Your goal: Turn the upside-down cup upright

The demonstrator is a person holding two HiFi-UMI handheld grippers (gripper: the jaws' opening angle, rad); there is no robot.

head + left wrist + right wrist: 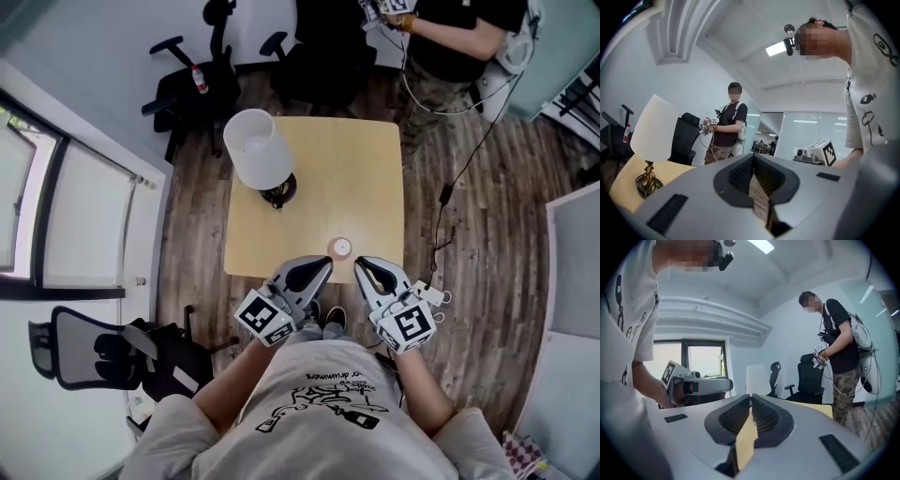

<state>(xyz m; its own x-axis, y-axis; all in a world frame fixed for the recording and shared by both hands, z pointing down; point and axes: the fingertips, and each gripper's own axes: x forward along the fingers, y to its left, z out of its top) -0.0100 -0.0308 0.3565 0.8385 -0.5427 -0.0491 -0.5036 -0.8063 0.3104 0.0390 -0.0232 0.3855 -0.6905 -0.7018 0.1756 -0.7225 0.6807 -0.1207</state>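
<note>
A small tan cup (342, 247) with a pale round top face stands on the wooden table (328, 169), close to its near edge. From above I cannot tell which way up it is. My left gripper (325, 264) hovers just near-left of the cup, its jaws shut with nothing between them. My right gripper (361, 264) hovers just near-right of the cup, also shut and empty. Both are held up off the table and roughly level. The cup is hidden in both gripper views, where the left gripper (753, 157) and the right gripper (750, 397) show closed jaws.
A table lamp with a white shade (258, 147) stands at the table's far left, also seen in the left gripper view (654, 129). Another person (455, 37) stands beyond the far right corner, trailing a cable. Black office chairs (192, 89) sit behind the table; one chair (89, 349) is at my left.
</note>
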